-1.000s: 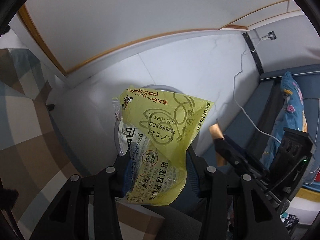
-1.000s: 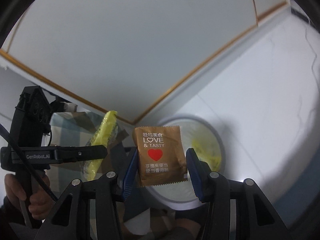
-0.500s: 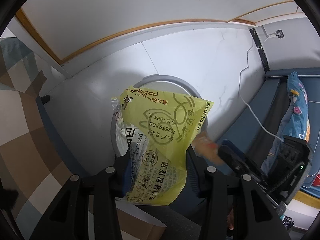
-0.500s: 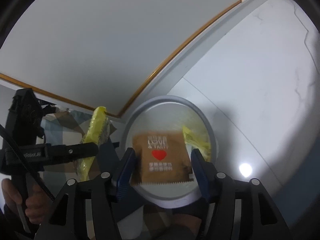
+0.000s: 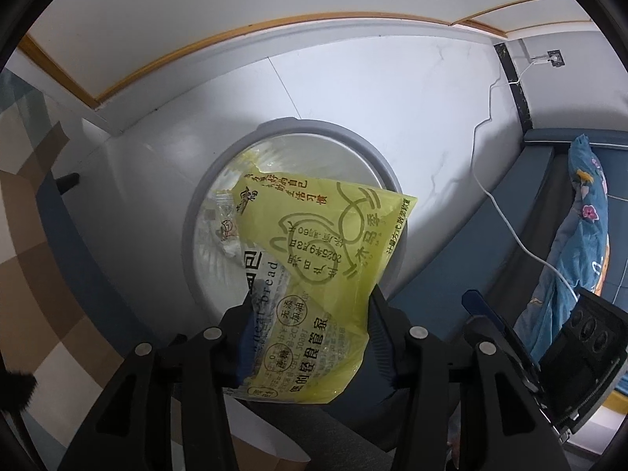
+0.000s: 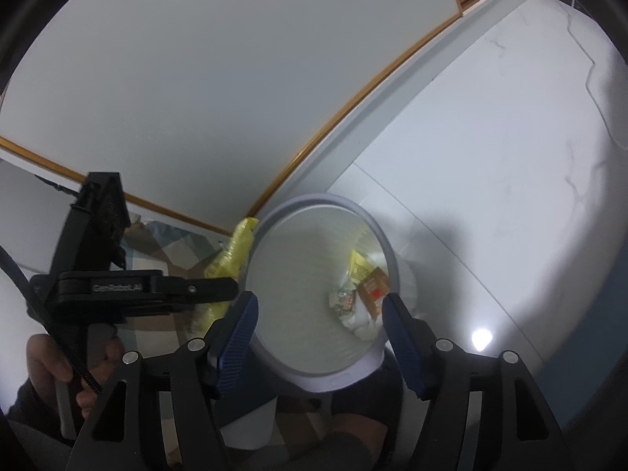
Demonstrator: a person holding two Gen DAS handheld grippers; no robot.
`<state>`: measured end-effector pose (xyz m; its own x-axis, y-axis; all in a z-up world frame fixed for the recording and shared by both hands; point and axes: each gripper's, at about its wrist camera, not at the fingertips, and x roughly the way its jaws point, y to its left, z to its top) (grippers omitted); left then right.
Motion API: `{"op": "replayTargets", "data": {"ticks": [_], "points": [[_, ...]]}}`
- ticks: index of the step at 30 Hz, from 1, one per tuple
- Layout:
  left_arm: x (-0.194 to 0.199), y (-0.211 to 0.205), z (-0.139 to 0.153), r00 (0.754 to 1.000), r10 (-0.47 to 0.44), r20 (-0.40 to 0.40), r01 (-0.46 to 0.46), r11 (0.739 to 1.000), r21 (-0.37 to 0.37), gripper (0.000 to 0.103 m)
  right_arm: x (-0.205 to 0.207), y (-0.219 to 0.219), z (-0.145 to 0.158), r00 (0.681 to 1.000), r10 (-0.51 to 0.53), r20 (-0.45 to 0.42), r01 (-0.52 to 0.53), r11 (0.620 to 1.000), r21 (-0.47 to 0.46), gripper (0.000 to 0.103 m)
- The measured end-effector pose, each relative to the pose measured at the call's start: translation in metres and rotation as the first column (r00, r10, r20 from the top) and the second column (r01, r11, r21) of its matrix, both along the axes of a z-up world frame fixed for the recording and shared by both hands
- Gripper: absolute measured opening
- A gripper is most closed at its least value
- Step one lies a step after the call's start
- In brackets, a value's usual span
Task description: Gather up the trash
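Note:
My left gripper [image 5: 312, 302] is shut on a yellow-green bread wrapper [image 5: 322, 259], which hangs over the round grey-rimmed bin [image 5: 314, 122]. In the right wrist view the same wrapper [image 6: 231, 251] shows edge-on beside the bin's left rim [image 6: 314, 198]. My right gripper [image 6: 322, 298] hovers above the bin, its jaws opening with nothing between them. Down in the bin lie a brown packet with a red heart [image 6: 375, 288], a small yellow packet [image 6: 359, 267], a crumpled wrapper [image 6: 343, 300] and white tissue [image 6: 363, 324].
The bin stands on white floor tiles near a wall with a wooden-trimmed skirting [image 5: 235, 35]. A white cable [image 5: 510, 216] runs across the floor towards blue patterned bedding [image 5: 588, 216]. A checked cloth [image 5: 23, 255] lies at the left. A hand [image 6: 47, 365] holds the left gripper's handle.
The right gripper opened and the brown packet fell out of it into the bin. Both grippers sank closer over the bin. The left one kept hold of the yellow wrapper.

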<state>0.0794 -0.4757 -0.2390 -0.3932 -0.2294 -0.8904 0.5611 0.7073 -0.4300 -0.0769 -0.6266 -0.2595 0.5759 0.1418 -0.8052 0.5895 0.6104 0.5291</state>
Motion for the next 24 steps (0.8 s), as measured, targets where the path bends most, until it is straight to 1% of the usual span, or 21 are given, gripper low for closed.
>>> {"op": "replayTargets", "data": {"ticks": [2,4,5,7,8,10,15,16,20,24], "points": [[0.001,-0.003,0.000,1.000,-0.002,0.002,0.002,1.000,0.004,0.048,-0.002,0.000,0.002,1.000,-0.007,0.003,0.007,1.000,-0.006,0.066],[0.001,-0.004,0.000,1.000,-0.004,0.005,0.004,1.000,0.009,0.059,-0.003,0.000,0.005,1.000,-0.008,0.005,0.008,1.000,-0.007,0.067],[0.000,-0.006,0.000,1.000,-0.003,0.013,0.003,1.000,0.012,0.062,-0.003,0.000,0.005,1.000,-0.007,0.005,0.007,1.000,-0.008,0.068],[-0.001,-0.007,0.001,0.999,-0.011,0.037,0.010,1.000,0.024,0.078,-0.004,0.001,0.007,1.000,-0.003,0.005,0.004,1.000,-0.012,0.069],[-0.002,-0.007,0.001,0.999,-0.014,0.049,0.013,0.999,0.031,0.080,-0.004,0.002,0.008,1.000,-0.001,0.007,0.001,1.000,-0.012,0.069],[-0.003,-0.006,0.003,0.998,-0.022,0.058,0.021,1.000,0.019,0.080,-0.005,0.002,0.009,1.000,0.002,0.006,-0.002,1.000,-0.011,0.069],[-0.004,0.002,0.011,0.993,-0.038,0.114,0.035,0.999,0.027,0.080,-0.007,0.001,0.013,1.000,-0.002,0.006,0.002,1.000,-0.009,0.070],[-0.004,0.004,0.015,0.990,-0.035,0.135,0.031,0.999,0.029,0.080,-0.007,0.001,0.014,1.000,-0.002,0.008,0.002,1.000,-0.009,0.070],[-0.003,0.013,0.037,0.974,-0.024,0.223,0.021,1.000,0.016,0.080,-0.008,0.000,0.023,1.000,0.000,0.012,0.001,1.000,-0.019,0.072],[-0.002,0.025,0.069,0.949,-0.012,0.314,0.020,1.000,-0.023,0.080,-0.008,0.002,0.037,1.000,0.003,0.023,-0.002,0.999,-0.037,0.076]]}}
